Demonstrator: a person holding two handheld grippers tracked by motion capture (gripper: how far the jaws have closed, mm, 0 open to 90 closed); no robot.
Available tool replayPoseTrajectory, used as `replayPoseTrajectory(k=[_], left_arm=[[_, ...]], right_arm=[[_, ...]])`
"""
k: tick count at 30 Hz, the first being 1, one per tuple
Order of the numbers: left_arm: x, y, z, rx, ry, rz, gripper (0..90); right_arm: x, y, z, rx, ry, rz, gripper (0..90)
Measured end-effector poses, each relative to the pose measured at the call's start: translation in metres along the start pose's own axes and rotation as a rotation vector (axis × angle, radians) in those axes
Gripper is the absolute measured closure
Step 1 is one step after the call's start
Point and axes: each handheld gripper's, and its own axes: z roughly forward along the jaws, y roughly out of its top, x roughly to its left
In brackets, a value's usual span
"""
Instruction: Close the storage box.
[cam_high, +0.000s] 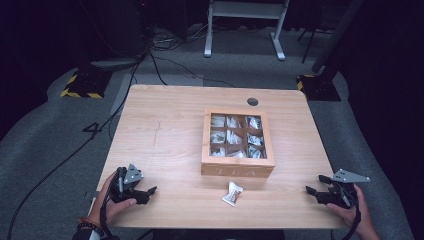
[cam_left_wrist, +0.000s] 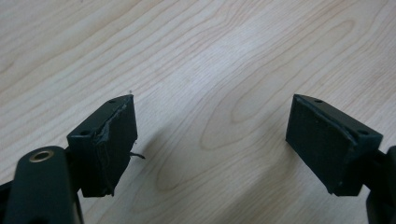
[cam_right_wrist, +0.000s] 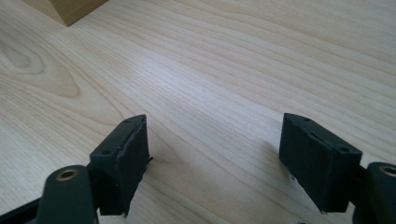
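The packet (cam_high: 232, 193) lies alone on the table (cam_high: 165, 130), just in front of the box (cam_high: 238, 170), near its front wall. Its long axis runs from about 1 o'clock to 7 o'clock. From the left gripper (cam_high: 145, 192) it lies at 3 o'clock; from the right gripper (cam_high: 316, 186) at 9 o'clock. Both are well apart from it, at similar distance, so I cannot tell which is nearer. Both grippers are wide and empty, jaws over bare wood.

The black two-jaw left gripper (cam_high: 148, 192) and black two-jaw right gripper (cam_high: 316, 184) rest low at opposite near corners, hand-held, jaws spread wide, nothing between them.
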Motion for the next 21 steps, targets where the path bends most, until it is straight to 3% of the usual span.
replayPoseTrajectory(k=[1, 6, 21], left_arm=[[0.0032, -0.0031, 0.0001, -0.009, -0.013, -0.024, 17.0], [0.0076, -0.0093, 0.0011, -0.043, -0.031, -0.063, 15.7], [0.0084, -0.0096, 0.0006, -0.039, -0.032, -0.056, 15.6]], right_arm=[[-0.0009, -0.0017, -0.0007, -0.009, -0.005, 0.008, 24.4], [-0.0009, -0.0031, -0.0008, -0.008, -0.032, -0.003, 23.3], [-0.0016, -0.003, -0.0003, -0.007, -0.038, 0.003, 22.2]])
